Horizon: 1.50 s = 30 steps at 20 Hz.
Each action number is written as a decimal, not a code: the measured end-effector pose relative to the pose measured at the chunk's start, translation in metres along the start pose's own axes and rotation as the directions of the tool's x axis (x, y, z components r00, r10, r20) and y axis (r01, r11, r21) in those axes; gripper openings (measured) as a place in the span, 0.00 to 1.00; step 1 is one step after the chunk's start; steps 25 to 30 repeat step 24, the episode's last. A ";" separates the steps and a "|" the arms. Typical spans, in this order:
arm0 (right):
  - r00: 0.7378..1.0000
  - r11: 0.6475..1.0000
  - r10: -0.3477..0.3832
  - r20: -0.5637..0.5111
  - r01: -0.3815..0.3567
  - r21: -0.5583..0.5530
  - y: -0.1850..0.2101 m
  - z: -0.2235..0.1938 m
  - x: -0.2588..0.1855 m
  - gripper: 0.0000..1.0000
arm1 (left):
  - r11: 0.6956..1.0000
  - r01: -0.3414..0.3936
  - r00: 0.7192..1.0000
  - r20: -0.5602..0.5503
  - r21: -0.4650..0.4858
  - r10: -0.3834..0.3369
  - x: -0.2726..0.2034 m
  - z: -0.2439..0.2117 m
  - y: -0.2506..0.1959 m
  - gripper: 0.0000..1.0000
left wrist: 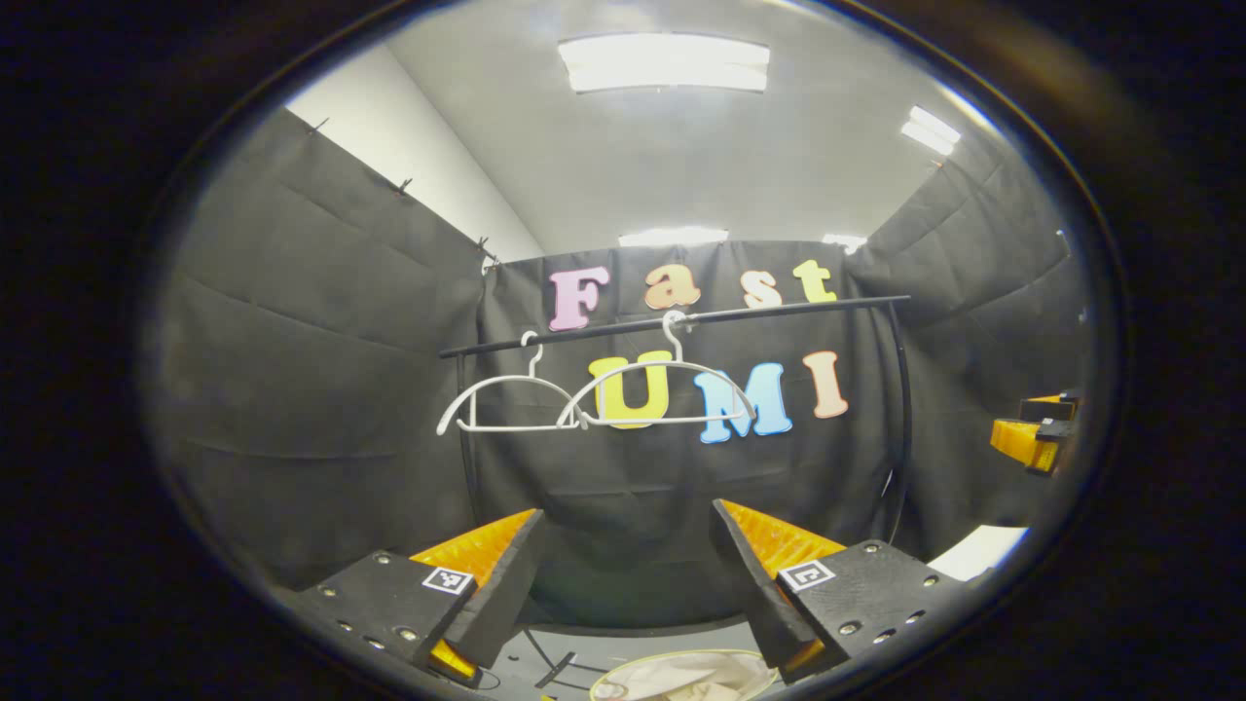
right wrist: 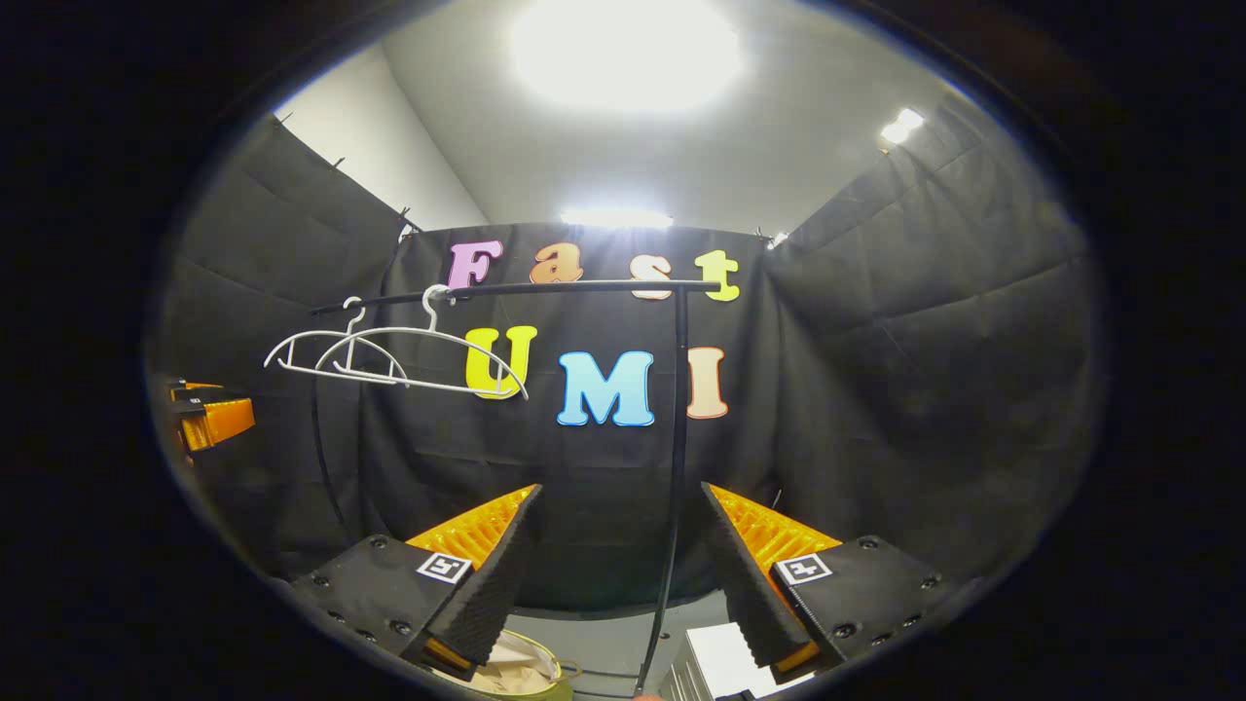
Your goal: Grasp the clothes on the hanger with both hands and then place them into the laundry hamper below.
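Two white hangers [left wrist: 516, 426] [left wrist: 672, 364] hang bare on the black rail [left wrist: 779, 309]. Below, at the bottom edge of the left gripper view, the hamper's pale rim [left wrist: 623, 668] shows with light cloth [left wrist: 686, 677] inside. My left gripper [left wrist: 628, 545] is open above the hamper, with nothing between its fingers. My right gripper [right wrist: 620, 506] is open too and holds nothing. In the right gripper view the hangers [right wrist: 467, 343] are at upper left, and the hamper [right wrist: 547, 660] with cloth [right wrist: 511, 674] lies low beside the left finger. Each gripper shows at the other view's edge [left wrist: 1037, 438] [right wrist: 209, 414].
The rack's black upright post [right wrist: 678, 409] runs down between my right gripper's fingers, and its curved leg [left wrist: 903, 428] stands at the right in the left gripper view. A white box-like object [right wrist: 720, 662] sits on the floor near the post. Black cloth walls close in all sides.
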State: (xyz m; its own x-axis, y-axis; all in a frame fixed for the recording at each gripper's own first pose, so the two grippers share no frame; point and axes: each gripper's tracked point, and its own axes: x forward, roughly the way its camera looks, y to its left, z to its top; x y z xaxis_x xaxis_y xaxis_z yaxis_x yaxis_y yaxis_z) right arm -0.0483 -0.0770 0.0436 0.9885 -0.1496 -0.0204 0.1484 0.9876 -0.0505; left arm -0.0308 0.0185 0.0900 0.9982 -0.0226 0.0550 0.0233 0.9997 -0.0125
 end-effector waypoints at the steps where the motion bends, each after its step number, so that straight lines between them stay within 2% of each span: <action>1: 1.000 1.000 -0.003 -0.001 0.003 0.004 -0.001 0.000 -0.001 0.97 | 1.000 -0.002 1.000 0.002 0.000 0.002 -0.001 0.000 0.000 1.00; 10: 1.000 1.000 -0.016 0.008 0.016 0.007 -0.006 0.006 0.000 0.97 | 1.000 -0.010 1.000 0.003 -0.014 0.010 -0.014 -0.002 0.005 1.00; 30: 0.999 0.999 -0.040 0.005 0.040 -0.006 -0.006 0.003 0.016 0.98 | 1.000 0.012 1.000 0.009 -0.011 -0.011 0.006 -0.001 -0.001 1.00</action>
